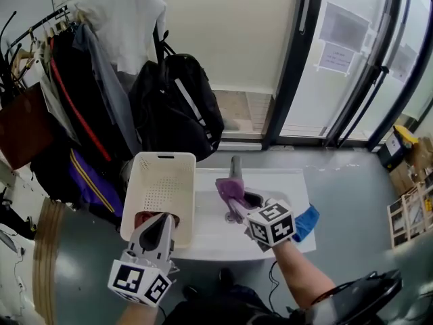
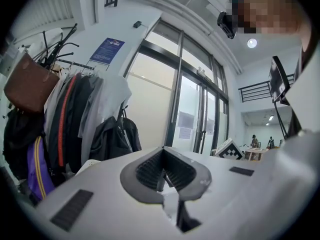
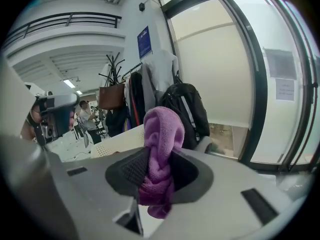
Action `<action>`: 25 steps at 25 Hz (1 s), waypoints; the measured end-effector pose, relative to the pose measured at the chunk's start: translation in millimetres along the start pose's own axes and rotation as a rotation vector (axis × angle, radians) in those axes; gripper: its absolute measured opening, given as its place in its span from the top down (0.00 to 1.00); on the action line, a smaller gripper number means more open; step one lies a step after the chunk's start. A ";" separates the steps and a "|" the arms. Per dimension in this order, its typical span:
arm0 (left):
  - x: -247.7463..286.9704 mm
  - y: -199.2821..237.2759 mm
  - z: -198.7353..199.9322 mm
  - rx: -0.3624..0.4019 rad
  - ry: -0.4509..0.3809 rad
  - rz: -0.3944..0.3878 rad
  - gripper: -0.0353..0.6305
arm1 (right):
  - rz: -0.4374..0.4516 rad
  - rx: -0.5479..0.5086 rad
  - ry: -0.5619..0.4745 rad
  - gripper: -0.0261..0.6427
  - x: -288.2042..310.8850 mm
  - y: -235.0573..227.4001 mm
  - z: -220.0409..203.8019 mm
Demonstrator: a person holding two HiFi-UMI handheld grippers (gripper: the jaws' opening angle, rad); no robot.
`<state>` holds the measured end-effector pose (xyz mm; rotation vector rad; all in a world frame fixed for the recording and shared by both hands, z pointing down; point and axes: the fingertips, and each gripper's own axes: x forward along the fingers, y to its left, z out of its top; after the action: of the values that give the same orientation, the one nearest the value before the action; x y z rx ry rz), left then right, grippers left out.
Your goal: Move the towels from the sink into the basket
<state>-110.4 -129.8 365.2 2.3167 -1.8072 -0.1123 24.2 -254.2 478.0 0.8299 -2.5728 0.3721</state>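
Left gripper [image 2: 163, 176]: fingers pressed together, nothing between them, over the near end of the white perforated plastic basket [image 1: 164, 160]. Right gripper [image 3: 159, 171]: fingers clamped on the purple terry towel [image 3: 162, 129] (bunched, drooping below them) above the white sink [image 1: 210, 232].

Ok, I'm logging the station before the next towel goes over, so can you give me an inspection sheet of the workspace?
Surface: white sink counter, faucet at the back.
Job's things: purple towel held above the sink; dark red towel in the basket; blue towel at the counter's right edge.
Clutter: nothing seen.
Grippers: right gripper shut on the purple towel; left gripper shut, empty, at the basket's near end.
Cables: thin dark cord below the counter front.
Surroundings: coat rack hung with clothes, black backpack, glass doors.
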 end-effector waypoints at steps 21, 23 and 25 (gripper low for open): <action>-122.2 110.5 26.6 0.020 -0.077 0.197 0.94 | 0.185 -0.216 0.033 0.78 125.8 164.1 61.7; -125.4 118.3 24.8 0.012 -0.078 0.224 0.94 | 0.206 -0.232 0.062 0.78 143.8 172.2 57.8; -125.2 125.0 24.3 0.009 -0.078 0.253 0.94 | 0.230 -0.242 0.086 0.78 161.9 176.6 55.3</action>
<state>-264.9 -40.5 359.0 2.0940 -2.1245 -0.1578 -218.6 -215.6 481.5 0.4259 -2.5722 0.1533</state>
